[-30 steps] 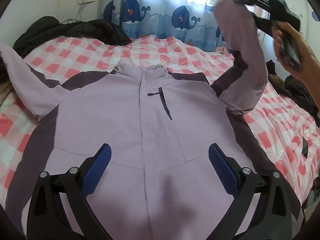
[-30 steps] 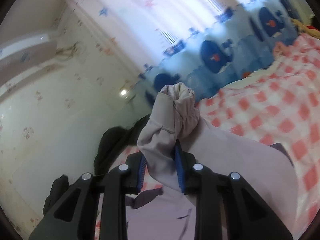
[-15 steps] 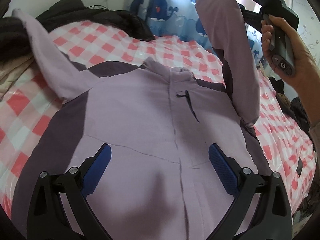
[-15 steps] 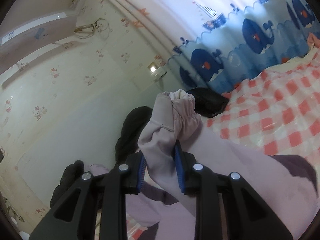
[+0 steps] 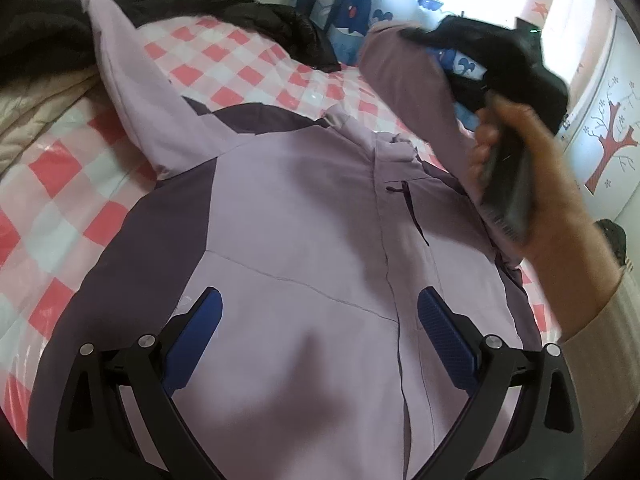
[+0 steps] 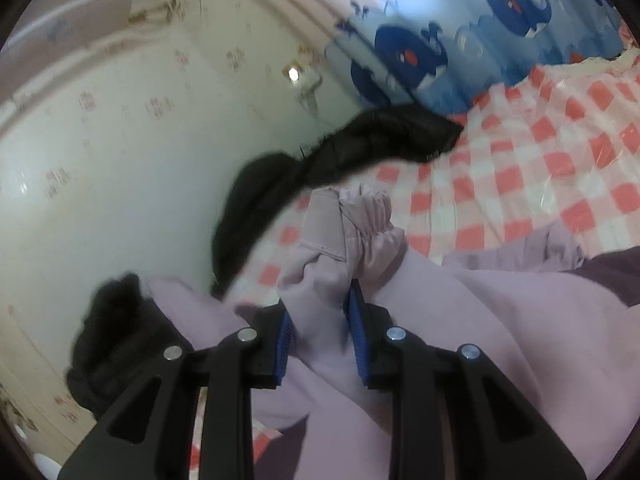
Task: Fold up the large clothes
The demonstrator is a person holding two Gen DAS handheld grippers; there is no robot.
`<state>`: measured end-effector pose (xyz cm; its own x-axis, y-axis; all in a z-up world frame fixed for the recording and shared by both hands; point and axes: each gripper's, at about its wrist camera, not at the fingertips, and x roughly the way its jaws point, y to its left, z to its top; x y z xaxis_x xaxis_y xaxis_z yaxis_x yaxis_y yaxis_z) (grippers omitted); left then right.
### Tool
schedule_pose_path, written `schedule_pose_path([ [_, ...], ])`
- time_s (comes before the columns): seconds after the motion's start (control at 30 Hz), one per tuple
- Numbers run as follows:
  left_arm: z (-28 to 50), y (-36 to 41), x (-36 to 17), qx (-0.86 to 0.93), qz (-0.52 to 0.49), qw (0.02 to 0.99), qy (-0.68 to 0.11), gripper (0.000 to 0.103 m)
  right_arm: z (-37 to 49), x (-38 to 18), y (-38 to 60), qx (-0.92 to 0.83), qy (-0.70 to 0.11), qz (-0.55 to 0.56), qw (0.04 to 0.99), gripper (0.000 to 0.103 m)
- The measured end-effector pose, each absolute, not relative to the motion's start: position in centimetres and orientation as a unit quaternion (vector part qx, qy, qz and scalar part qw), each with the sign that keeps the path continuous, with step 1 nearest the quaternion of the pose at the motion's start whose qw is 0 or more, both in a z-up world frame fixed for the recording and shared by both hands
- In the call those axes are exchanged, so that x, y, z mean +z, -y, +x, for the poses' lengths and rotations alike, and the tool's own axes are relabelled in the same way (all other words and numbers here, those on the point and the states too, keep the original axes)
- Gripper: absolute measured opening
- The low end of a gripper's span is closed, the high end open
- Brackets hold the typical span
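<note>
A lilac jacket (image 5: 312, 216) with dark purple side panels lies front up on the checked bed. Its far sleeve (image 5: 120, 72) stretches out to the upper left. My left gripper (image 5: 320, 320) is open and empty, hovering above the jacket's lower front. My right gripper (image 6: 320, 320) is shut on the cuff of the other sleeve (image 6: 348, 232) and holds it lifted above the jacket's chest. In the left wrist view that raised sleeve (image 5: 416, 92) and the hand holding the right gripper (image 5: 516, 184) show at the upper right.
The bed has a pink and white checked cover (image 5: 224, 60). A black garment (image 5: 208, 12) is piled at the bed's far edge by the wall; it also shows in the right wrist view (image 6: 360, 152). A whale-print curtain (image 6: 480, 40) hangs behind. A beige quilt (image 5: 36, 108) lies at left.
My right gripper has carried the sleeve cuff down and inward over the jacket's chest. My left gripper has shifted to the right along the hem and stays open.
</note>
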<state>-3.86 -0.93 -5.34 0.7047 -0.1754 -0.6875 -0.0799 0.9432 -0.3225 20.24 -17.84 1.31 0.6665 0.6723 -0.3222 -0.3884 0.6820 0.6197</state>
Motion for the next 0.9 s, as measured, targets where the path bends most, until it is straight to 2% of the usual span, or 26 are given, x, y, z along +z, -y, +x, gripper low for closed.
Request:
schedule_pose_path([
  [0.37, -3.5, 0.2, -5.7, -0.025, -0.192, 0.9, -0.391, 0.094, 21.7, -7.2, 9.2, 0.306, -0.357, 0.188, 0.862, 0.027],
  [0.47, -3.3, -0.1, -5.8, -0.023, -0.197, 0.898, -0.392, 0.094, 22.4, -10.4, 7.1, 0.306, -0.419, 0.153, 0.841, 0.032],
  [0.53, -3.3, -0.3, -6.0, -0.021, -0.201, 0.896, -0.394, 0.094, 22.7, -12.0, 6.6, 0.307, -0.453, 0.141, 0.825, 0.041],
  [0.57, -3.1, -0.4, -6.1, -0.02, -0.203, 0.895, -0.396, 0.094, 22.7, -12.0, 6.7, 0.313, -0.455, 0.146, 0.821, 0.051],
  [0.6, -3.0, -0.4, -6.2, -0.02, -0.204, 0.894, -0.398, 0.094, 22.5, -11.7, 6.9, 0.326, -0.456, 0.161, 0.812, 0.07],
  [0.63, -2.9, -0.5, -6.2, -0.019, -0.206, 0.894, -0.399, 0.094, 22.2, -11.1, 7.2, 0.33, -0.457, 0.167, 0.809, 0.076],
  [0.77, -2.6, -0.9, -6.2, -0.013, -0.212, 0.894, -0.395, 0.094, 18.5, -6.5, 11.0, 0.349, -0.415, 0.149, 0.827, 0.076],
  [0.83, -2.4, -1.1, -5.7, -0.007, -0.208, 0.899, -0.386, 0.094, 16.1, -4.4, 15.4, 0.307, -0.384, 0.134, 0.861, 0.089],
  [0.9, -2.4, -1.1, -4.8, 0.002, -0.192, 0.909, -0.371, 0.094, 14.4, -3.4, 20.0, 0.241, -0.372, 0.114, 0.889, 0.09],
])
